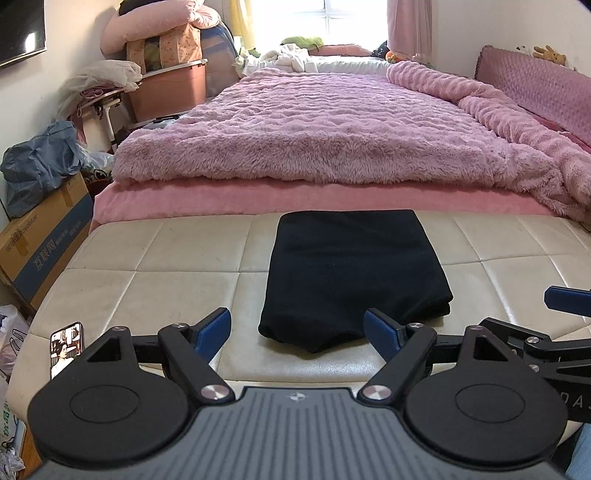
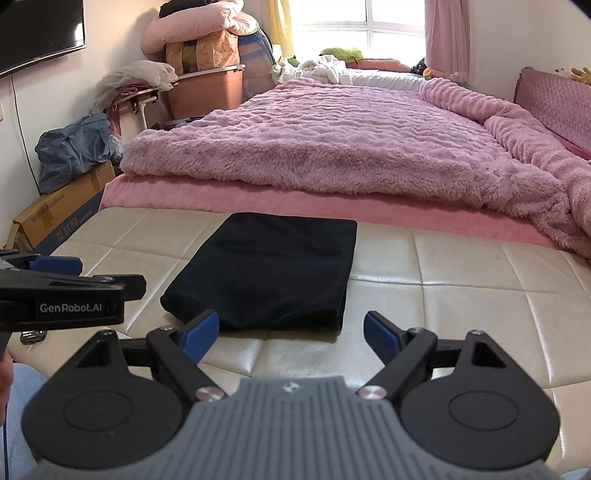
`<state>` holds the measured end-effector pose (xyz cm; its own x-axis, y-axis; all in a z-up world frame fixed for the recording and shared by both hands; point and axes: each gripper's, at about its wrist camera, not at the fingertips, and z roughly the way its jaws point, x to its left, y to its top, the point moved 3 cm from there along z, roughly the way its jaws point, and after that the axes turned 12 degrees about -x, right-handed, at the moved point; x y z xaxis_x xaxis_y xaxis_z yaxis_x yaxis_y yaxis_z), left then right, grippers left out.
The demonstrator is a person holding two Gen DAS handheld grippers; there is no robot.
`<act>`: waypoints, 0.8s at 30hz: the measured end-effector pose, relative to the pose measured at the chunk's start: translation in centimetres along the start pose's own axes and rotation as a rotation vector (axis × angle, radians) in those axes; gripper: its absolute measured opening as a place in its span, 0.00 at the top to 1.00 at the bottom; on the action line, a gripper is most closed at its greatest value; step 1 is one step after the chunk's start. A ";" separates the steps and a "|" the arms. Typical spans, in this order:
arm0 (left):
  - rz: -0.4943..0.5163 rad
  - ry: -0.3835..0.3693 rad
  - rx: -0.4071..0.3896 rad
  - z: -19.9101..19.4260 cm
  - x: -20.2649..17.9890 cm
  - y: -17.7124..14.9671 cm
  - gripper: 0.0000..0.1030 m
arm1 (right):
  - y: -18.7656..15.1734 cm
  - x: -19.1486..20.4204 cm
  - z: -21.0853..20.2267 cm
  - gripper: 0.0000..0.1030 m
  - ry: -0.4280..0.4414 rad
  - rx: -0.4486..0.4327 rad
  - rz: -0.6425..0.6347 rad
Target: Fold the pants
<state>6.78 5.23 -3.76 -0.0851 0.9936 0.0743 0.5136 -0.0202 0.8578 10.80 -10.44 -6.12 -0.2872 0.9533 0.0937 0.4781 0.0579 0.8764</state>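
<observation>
Left wrist: folded pants (image 1: 354, 273) on bench (image 1: 155, 273); both grippers wide open, empty.

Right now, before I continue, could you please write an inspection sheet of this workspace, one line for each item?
Surface: cream padded bench, bare around the garment.
Job's things: black pants lie folded into a compact rectangle, flat on the bench.
Clutter: a phone with a lit screen rests at the bench's left edge.
Grippers: left gripper open, empty, just short of the pants' near edge; right gripper open, empty, also at the near edge.
Cables: one thin wire hangs below the wall screen; none on the bench.
Surroundings: bed with pink fluffy blanket behind the bench, cardboard box and storage bin at left.
</observation>
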 end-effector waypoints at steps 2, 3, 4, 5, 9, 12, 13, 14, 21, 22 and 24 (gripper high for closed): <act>0.000 -0.002 0.003 0.0 0.0 -0.1 0.07 | 0.0 0.0 0.1 0.20 0.003 0.002 0.004; 0.001 -0.004 0.005 0.1 0.0 -0.1 0.07 | 0.0 0.0 0.0 0.20 0.003 0.003 0.006; 0.001 -0.005 0.005 0.1 0.0 -0.1 0.07 | 0.0 0.0 0.1 0.20 0.002 0.003 0.006; 0.003 -0.007 0.006 0.1 0.0 -0.1 0.07 | 0.0 0.0 0.1 0.20 0.002 0.003 0.006; 0.006 -0.008 0.010 0.2 0.0 -0.2 0.07 | -0.1 -0.2 0.2 0.21 0.004 0.012 0.011; 0.006 -0.009 0.011 0.2 0.0 -0.2 0.07 | -0.1 -0.1 0.2 0.20 0.006 0.018 0.011; 0.006 -0.010 0.011 0.2 0.0 -0.3 0.07 | -0.1 -0.1 0.2 0.20 0.007 0.019 0.010; 0.007 -0.010 0.010 0.2 0.0 -0.2 0.07 | -0.1 -0.1 0.3 0.20 0.008 0.022 0.011; 0.022 -0.022 0.028 0.5 -0.4 -0.5 0.07 | -0.5 -0.4 0.6 0.20 0.018 0.059 0.027; 0.025 -0.025 0.031 0.5 -0.5 -0.5 0.07 | -0.5 -0.4 0.6 0.20 0.016 0.060 0.026; 0.031 -0.028 0.034 0.5 -0.6 -0.6 0.07 | -0.5 -0.3 0.5 0.20 0.016 0.062 0.024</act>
<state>6.98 4.73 -4.57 -0.0455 0.9953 0.0858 0.5442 -0.0473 0.8376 11.03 -10.58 -6.85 -0.2876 0.9499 0.1225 0.5351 0.0533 0.8431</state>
